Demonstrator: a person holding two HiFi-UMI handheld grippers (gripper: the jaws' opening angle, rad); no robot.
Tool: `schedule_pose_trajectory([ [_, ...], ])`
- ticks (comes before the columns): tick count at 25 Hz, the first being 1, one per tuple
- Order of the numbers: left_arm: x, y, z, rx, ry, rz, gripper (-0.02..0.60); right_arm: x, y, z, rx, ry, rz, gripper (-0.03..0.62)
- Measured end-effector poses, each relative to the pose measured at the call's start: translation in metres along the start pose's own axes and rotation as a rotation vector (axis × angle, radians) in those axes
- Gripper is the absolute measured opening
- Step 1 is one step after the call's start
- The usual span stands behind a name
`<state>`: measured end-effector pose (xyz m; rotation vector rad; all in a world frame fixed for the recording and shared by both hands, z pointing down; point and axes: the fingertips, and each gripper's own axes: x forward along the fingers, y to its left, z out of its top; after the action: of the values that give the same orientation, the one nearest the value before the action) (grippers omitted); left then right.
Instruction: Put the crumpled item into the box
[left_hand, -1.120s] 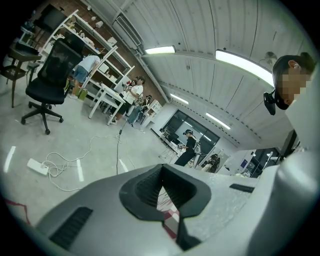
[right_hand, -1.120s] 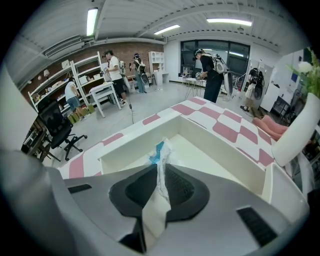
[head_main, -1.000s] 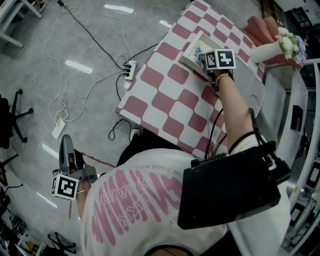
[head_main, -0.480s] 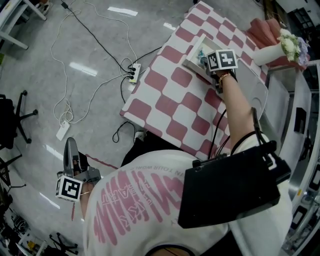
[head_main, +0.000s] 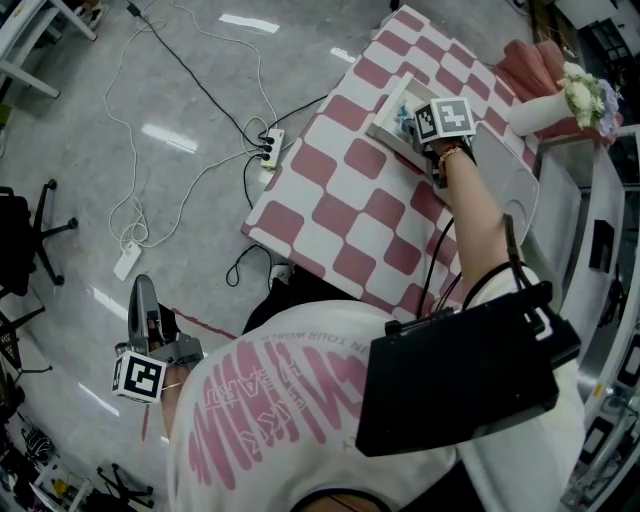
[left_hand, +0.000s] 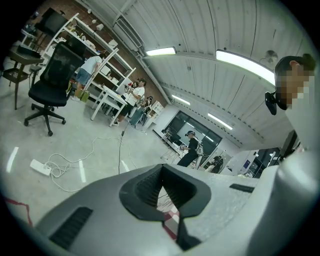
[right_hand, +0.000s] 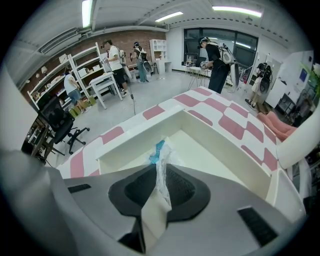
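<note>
My right gripper (head_main: 407, 113) reaches over a shallow white box (head_main: 384, 108) at the far side of the checked table. Its jaws are shut on a crumpled clear wrapper with a blue end (right_hand: 159, 167), which sticks out above the box's bare floor (right_hand: 210, 155). In the right gripper view the right gripper (right_hand: 159, 175) hangs just inside the box's near wall (right_hand: 125, 145). My left gripper (head_main: 140, 302) hangs low at my left side over the floor, away from the table. The left gripper (left_hand: 163, 176) has its jaws together, with nothing in them.
A pink-and-white checked cloth (head_main: 340, 205) covers the table. A white vase with flowers (head_main: 565, 92) and a pink cushion (head_main: 522, 55) lie at the far right. A power strip (head_main: 266, 148) and cables lie on the floor, and an office chair (head_main: 22, 235) stands left. People stand in the background.
The right gripper has stayed over the box with the wrapper in it. The whole view has shifted slightly, and the left gripper sits a little further right in it.
</note>
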<state>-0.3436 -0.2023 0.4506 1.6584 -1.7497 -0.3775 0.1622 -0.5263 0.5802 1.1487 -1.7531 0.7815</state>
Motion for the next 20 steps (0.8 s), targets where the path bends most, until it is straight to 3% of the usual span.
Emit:
schedule_pose_trajectory([
  [10, 0.0028, 0.0004, -0.0008, -0.006, -0.008, -0.003, 0.008, -0.0019, 0.0007, 0.0021, 0.014, -0.008, 0.024, 0.067],
  [20, -0.0025, 0.0015, 0.0004, -0.001, -0.021, 0.004, 0.008, -0.0004, -0.0005, 0.0032, -0.051, 0.006, -0.009, 0.084],
])
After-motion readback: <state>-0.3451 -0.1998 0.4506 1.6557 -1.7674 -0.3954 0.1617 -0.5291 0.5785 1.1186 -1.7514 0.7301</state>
